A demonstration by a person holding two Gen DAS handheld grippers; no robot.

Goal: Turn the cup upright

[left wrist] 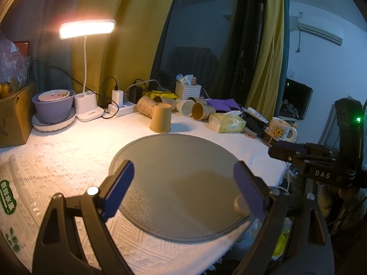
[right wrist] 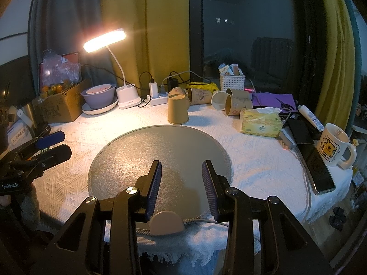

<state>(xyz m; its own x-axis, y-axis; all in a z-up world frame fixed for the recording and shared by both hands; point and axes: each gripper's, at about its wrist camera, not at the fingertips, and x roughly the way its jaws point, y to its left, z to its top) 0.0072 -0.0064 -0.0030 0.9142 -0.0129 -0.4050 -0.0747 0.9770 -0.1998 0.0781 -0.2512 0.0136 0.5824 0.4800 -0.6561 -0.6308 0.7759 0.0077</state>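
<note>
Two hand-held tongs hover over a counter (right wrist: 68,174) covered with a white textured cloth. Directly beneath both lies a round grey mat (right wrist: 160,155).

The left tongs (left wrist: 183,183) are released, their blue-padded fingers spread wide with nothing between them. The right tongs (right wrist: 182,181) are also released and empty, their fingers parted less widely. In the left wrist view the right tongs appear at the right edge, off to the side of the mat; in the right wrist view the left tongs show at the left edge, beside the counter.

The cup (right wrist: 177,110), a plain tan paper cup, stands upside down on the cloth just beyond the far edge of the mat, straight ahead of both tongs and well apart from them. In the left wrist view the cup (left wrist: 161,119) sits ahead and slightly left.

Behind the cup lies a cluster of other paper cups (right wrist: 231,103) on their sides. Right of them, ahead of the right tongs, rests a yellow tissue box (right wrist: 261,123), and further right a white mug (right wrist: 335,146) with a cartoon bear. Ahead and left, a lit desk lamp (right wrist: 105,39) shines over a purple bowl (right wrist: 98,96) on a plate, next to a cardboard box (right wrist: 59,107). A white basket (right wrist: 231,81) stands at the back.
</note>
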